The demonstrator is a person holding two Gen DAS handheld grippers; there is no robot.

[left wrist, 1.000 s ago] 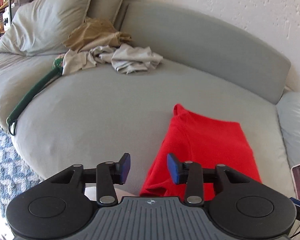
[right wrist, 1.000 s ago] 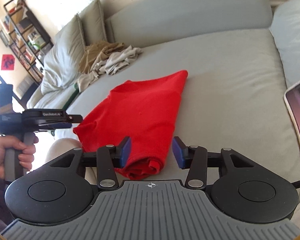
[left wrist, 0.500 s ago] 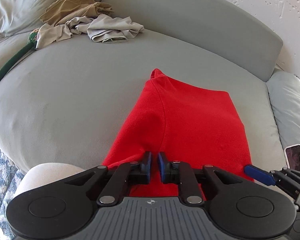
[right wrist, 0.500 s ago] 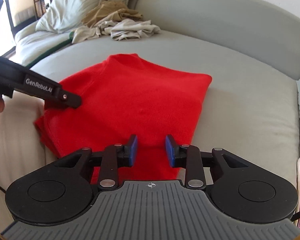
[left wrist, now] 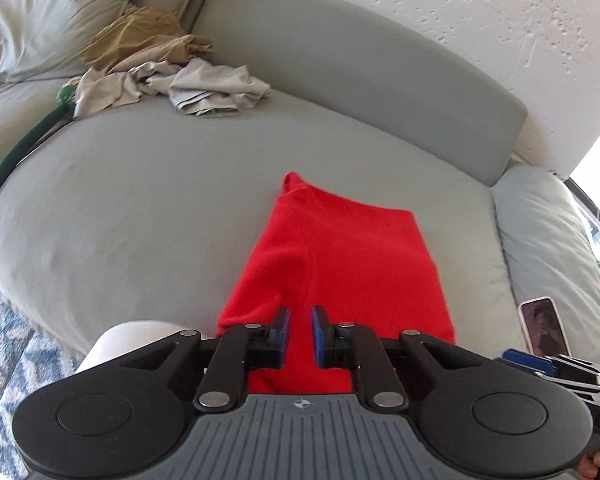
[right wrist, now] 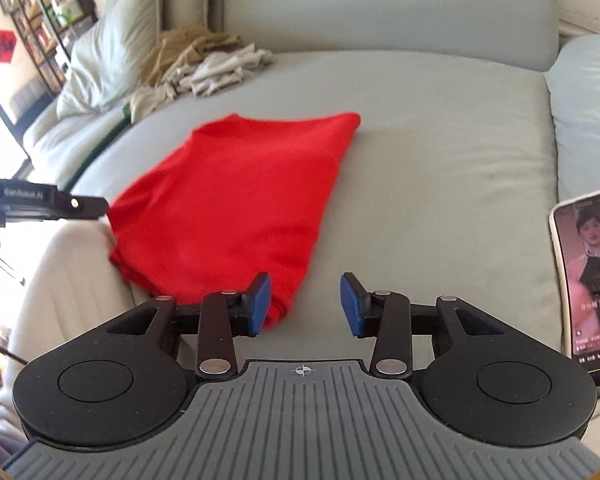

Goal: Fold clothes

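Matt red cloth garment [right wrist: 236, 196] on a smooth grey fabric sofa [right wrist: 420, 152] — glossy phone [right wrist: 588, 276] beside.

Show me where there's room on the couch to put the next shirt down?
Most room: the bare cushion between the red shirt and the pile of crumpled clothes. A smaller strip lies between the red shirt and the phone. It's crowded up by the clothes pile and pillow.
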